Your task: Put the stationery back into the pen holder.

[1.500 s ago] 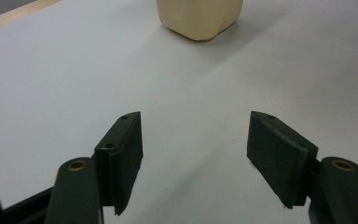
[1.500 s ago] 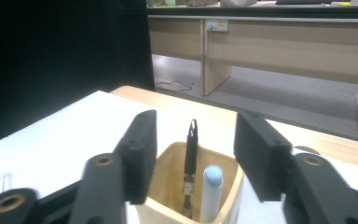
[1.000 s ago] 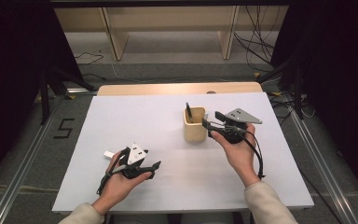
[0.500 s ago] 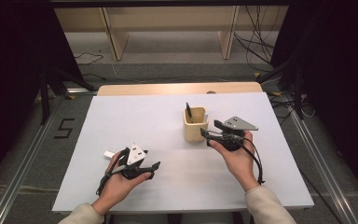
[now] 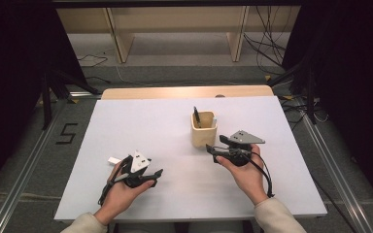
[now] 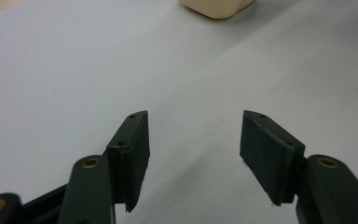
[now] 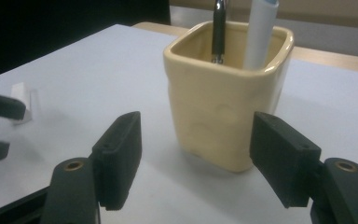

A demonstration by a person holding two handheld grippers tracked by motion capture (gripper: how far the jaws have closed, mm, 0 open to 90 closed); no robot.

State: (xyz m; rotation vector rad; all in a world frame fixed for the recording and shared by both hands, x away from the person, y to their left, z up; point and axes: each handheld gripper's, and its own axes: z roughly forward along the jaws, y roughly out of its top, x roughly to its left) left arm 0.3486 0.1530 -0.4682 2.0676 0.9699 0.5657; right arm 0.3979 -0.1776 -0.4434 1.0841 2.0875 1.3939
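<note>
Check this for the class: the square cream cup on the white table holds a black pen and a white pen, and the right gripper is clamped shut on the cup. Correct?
Not quite. In the right gripper view the right gripper has its jaws open, short of the cream cup and not touching it. The black pen and white pen do stand in it on the white table.

Each hand holds a black plastic gripper: the left gripper (image 5: pixel 143 177) and the right gripper (image 5: pixel 223 151). Both have two flat black fingers (image 6: pixel 133 154) with small holes at the tips and a brass ring just behind each finger. A grey three-cornered plate sits behind the fingers. Black cables loop back from them. The sleeves (image 5: pixel 277 218) are cream cloth.
</note>
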